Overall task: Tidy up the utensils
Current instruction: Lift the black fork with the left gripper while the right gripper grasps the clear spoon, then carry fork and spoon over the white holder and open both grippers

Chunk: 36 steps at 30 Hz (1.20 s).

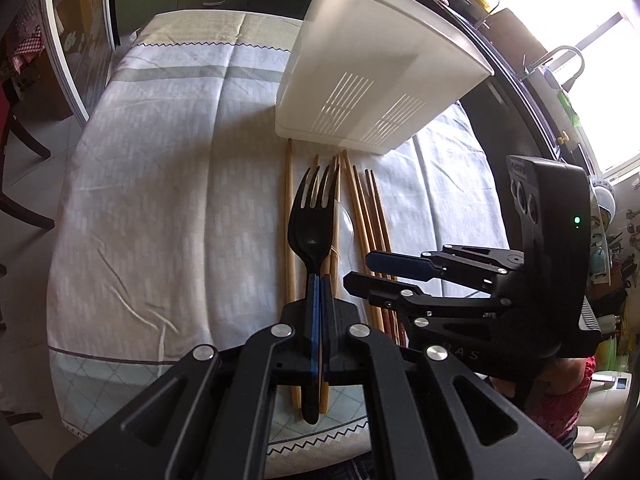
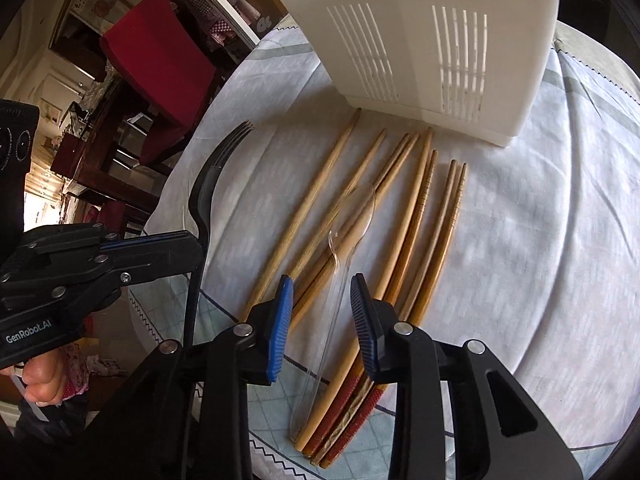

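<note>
My left gripper (image 1: 317, 280) is shut on a black plastic fork (image 1: 311, 224), held by its handle above the table, tines pointing toward a white slotted utensil holder (image 1: 372, 80). The fork also shows in the right wrist view (image 2: 208, 184), gripped by the left gripper (image 2: 192, 252). My right gripper (image 2: 322, 288) is open, its blue pads either side of a clear plastic spoon (image 2: 340, 256) that lies on several wooden chopsticks (image 2: 420, 216). The right gripper also appears in the left wrist view (image 1: 360, 270), low over the chopsticks (image 1: 290, 216).
A pale patterned tablecloth (image 1: 168, 200) covers the table. The holder (image 2: 440, 40) stands just beyond the chopstick tips. A red chair (image 2: 160, 64) and dark furniture stand past the table's left edge. A window and a sink tap (image 1: 564, 60) are at the right.
</note>
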Available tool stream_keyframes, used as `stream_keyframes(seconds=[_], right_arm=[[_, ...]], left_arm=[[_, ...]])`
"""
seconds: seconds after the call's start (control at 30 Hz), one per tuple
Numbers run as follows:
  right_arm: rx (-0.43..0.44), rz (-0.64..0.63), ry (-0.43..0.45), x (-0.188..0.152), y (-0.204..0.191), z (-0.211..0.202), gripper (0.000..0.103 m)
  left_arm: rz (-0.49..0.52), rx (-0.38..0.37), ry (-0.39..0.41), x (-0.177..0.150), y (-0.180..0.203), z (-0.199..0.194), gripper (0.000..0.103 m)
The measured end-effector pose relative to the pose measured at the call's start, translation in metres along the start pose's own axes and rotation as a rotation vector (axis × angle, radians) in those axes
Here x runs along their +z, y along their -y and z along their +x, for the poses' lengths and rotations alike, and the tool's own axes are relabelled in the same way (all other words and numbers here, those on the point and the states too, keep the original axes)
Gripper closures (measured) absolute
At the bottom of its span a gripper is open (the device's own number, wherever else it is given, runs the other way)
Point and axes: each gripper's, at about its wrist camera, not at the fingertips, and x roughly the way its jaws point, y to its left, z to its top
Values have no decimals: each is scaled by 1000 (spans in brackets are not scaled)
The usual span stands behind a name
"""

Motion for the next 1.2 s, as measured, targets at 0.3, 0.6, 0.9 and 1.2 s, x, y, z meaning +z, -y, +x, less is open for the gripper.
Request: stream_keyframes(seconds=[0.3,0.6,0.9,1.2], right_arm=[[-38,25,-52,12,6,19,89],[1,49,-42,12,15,12,96],[54,4,220,8,-4,-67,98],[-76,-38,668,21,-16,-171,98]], left_arm=[[31,-8,18,-5,6,-8,102],[50,-13,29,-6,10,-14,102],[71,-52,154,18,21,-55,102],[162,-36,463,83,58,-110,102]])
